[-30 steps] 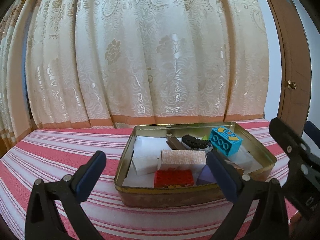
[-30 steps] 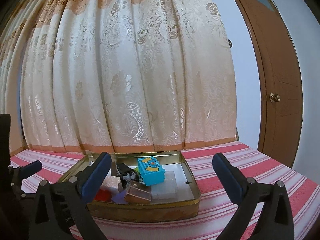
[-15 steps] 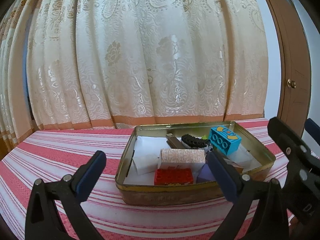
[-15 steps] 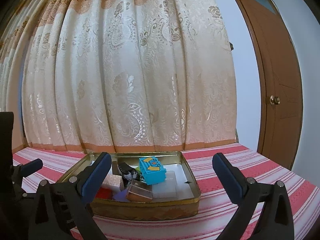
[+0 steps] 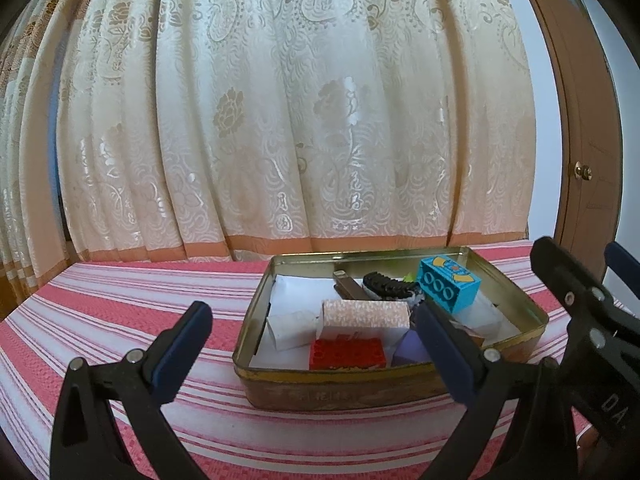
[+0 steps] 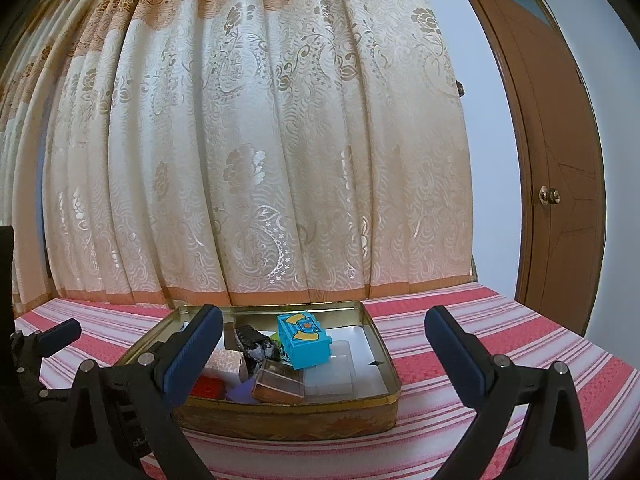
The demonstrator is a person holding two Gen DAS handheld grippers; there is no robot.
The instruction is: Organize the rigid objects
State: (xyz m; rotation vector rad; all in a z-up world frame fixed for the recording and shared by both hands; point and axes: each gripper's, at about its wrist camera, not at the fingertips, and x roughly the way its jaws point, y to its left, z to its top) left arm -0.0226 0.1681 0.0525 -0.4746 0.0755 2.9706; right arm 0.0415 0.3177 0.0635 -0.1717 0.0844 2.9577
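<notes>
Hovering above red-and-white striped tablecloth, left gripper spread wide, holding nothing. Right gripper likewise wide open, empty. Shallow gold rectangular metal tin sits on cloth near curtain-side edge. Inside tin: turquoise toy brick tilted toward far right corner; red studded brick against near wall; pink patterned box mid-tin; clear plastic case near right wall.
</notes>
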